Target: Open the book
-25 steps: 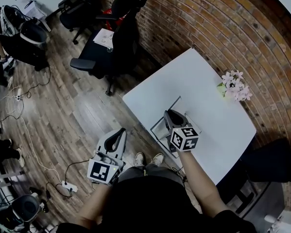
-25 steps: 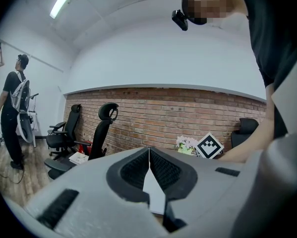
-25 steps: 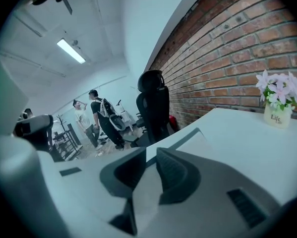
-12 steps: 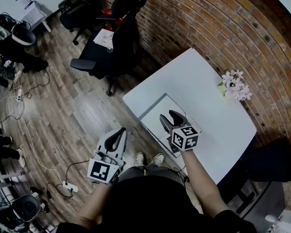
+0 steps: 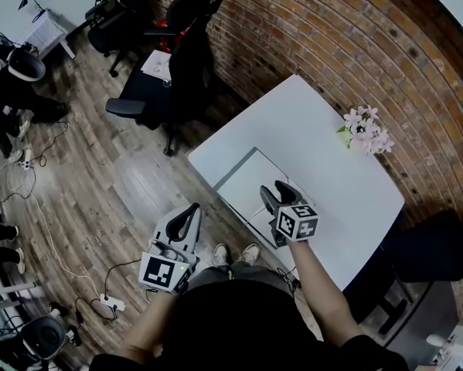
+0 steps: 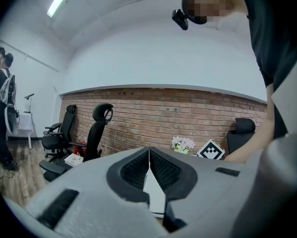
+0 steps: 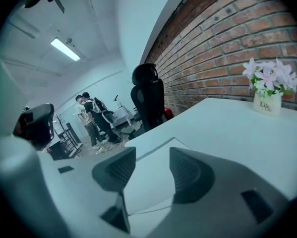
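Already open, the book [image 5: 243,184] lies on the white table [image 5: 308,122] under the right gripper [image 5: 276,194], whose empty jaws are opening. The left gripper [image 5: 186,213] has its jaws together. The flower pot [image 7: 266,103] reads "Life".

Pink flowers [image 5: 364,132], black office chairs [image 5: 186,52]

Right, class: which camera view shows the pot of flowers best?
The right gripper view: the flowers stand large and side-on, with their pot visible. The head view shows the flowers small, from above. In the left gripper view the flowers are tiny and distant.
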`<state>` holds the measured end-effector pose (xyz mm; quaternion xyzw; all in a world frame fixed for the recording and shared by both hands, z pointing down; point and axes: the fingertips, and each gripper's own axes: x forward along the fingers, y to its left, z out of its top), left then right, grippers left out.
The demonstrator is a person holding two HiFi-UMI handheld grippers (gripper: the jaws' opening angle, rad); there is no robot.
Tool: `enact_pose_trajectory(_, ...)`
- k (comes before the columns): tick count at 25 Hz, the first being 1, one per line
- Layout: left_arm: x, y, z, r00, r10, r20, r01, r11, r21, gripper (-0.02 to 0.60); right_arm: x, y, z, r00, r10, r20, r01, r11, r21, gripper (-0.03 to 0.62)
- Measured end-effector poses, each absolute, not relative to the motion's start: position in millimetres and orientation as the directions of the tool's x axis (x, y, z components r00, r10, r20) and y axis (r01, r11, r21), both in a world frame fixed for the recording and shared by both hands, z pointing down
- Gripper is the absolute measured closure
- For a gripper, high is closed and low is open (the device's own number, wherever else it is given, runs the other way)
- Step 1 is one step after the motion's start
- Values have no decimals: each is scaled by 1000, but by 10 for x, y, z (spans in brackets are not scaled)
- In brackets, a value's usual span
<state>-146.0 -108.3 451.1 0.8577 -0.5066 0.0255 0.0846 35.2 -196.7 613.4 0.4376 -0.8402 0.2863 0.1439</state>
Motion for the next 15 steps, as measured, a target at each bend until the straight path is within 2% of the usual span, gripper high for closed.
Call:
enact_pose_trajectory(5,-1289,-1092,4484,517,-848,117,-855,-506,115,555,763,-1828,6158,-503,-697,511,-863,373,-341,397)
enact_pose_trajectory(8,-1179,-1101,4462,541,-833,113,-840,-531,111,555,985,-1730,6127,-461,-729,507,-885,330,-330,451)
enact_pose_trajectory(11,-1108,-1132,4452,551,-827,114,-834,-543,97,555,1206,-1639,6061,-425,-765,485,-899,292,-326,564)
enact_pose_trajectory(15,-1056,-1202,4442,566,-819,98,-825,-563,58,555,1488,-1508,6045,-369,-786,496,-921,237,-311,580)
